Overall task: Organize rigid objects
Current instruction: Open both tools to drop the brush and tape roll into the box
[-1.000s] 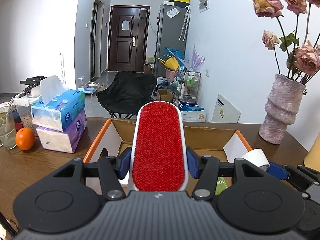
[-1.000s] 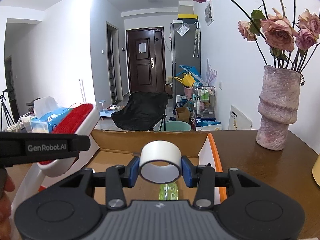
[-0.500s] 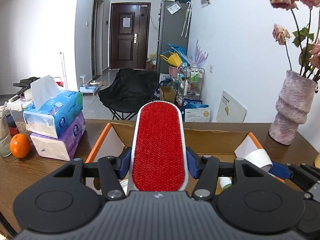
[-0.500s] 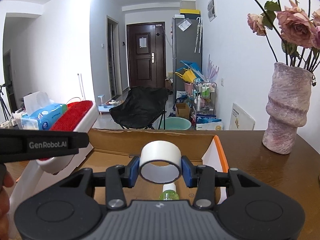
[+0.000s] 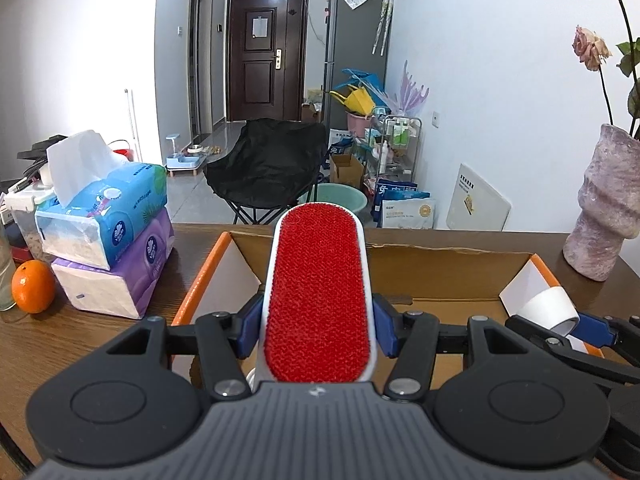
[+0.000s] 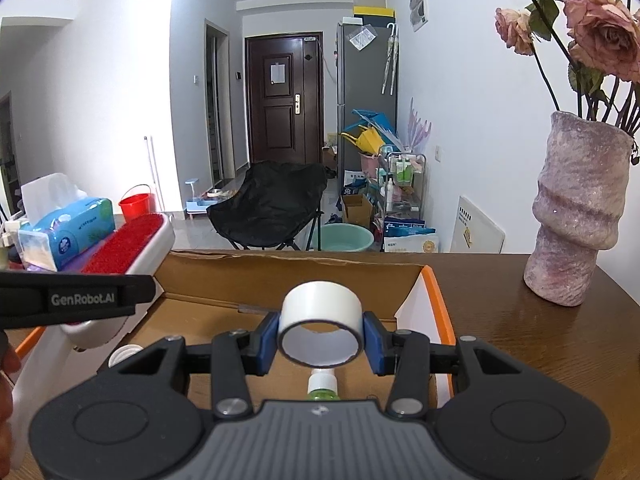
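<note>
My left gripper (image 5: 316, 330) is shut on a white lint brush with a red pad (image 5: 318, 292), which sticks out forward over the left half of an open cardboard box (image 5: 440, 262). In the right wrist view the brush (image 6: 120, 246) shows at the left above the box (image 6: 224, 276). My right gripper (image 6: 320, 340) is shut on a roll of white tape (image 6: 320, 326), held over the right half of the box; the tape (image 5: 546, 312) also shows in the left wrist view. A small green bottle with a white cap (image 6: 322, 386) lies in the box below the tape.
Two stacked tissue packs (image 5: 108, 236) and an orange (image 5: 32, 286) sit on the brown table left of the box. A pink vase with dried roses (image 6: 576, 216) stands at the right. A white cap (image 6: 126, 354) lies in the box. A hand's edge (image 6: 6, 396) shows at far left.
Both grippers have moved forward and a little down over the box with their loads. The green bottle in the box has come further into view under the tape.
</note>
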`<state>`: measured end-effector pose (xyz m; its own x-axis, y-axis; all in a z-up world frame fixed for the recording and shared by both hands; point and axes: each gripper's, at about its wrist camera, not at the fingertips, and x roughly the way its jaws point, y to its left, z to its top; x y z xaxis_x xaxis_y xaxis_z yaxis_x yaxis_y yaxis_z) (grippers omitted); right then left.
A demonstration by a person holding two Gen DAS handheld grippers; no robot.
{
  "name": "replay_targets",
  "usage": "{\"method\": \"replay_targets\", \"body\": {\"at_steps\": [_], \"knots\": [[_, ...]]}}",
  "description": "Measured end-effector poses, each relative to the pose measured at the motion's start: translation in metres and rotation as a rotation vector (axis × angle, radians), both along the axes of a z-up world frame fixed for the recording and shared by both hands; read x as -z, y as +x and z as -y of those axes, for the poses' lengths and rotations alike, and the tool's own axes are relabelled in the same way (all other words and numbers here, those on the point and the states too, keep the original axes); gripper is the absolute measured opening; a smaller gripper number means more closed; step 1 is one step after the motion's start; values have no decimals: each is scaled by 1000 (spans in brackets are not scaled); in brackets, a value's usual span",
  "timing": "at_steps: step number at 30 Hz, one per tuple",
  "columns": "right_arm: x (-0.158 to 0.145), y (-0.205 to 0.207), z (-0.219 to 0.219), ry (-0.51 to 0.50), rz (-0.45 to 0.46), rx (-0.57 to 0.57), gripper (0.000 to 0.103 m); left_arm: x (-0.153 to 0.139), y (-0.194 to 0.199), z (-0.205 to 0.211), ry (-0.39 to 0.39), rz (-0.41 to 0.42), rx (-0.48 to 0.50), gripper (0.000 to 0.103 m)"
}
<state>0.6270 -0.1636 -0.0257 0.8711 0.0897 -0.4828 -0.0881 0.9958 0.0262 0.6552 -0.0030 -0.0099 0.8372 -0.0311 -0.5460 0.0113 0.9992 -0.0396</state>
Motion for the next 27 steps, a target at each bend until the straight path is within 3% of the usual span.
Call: {"method": "replay_targets", "body": {"at_steps": [6,7,8,9,10,11,15,27], "knots": [[-1,1,1,-2,-16,8,44,-2,-3,2,-7,-1,24,60],[-2,1,2,1,-18,16,49,-4,-4,1,-9,3,23,75],[-3,1,3,2,-22,24,56,-6,-6,1,-8,9,14,97],[-5,1,3,2,-23,35,77,-9,-9,1,-5,20,-5,103],[-5,0,4,-1,-20,45,94,-15,-14,0,0,40,-24,103],[-6,-1,4,-8,-14,54,97,-19,-18,-2,-8,58,-19,103],[-6,-2,3,-16,-26,50,102,-24,-22,-7,-13,46,-23,103],[-7,-6,2,-32,-29,33,103,-22,-27,-10,5,19,-23,103]]}}
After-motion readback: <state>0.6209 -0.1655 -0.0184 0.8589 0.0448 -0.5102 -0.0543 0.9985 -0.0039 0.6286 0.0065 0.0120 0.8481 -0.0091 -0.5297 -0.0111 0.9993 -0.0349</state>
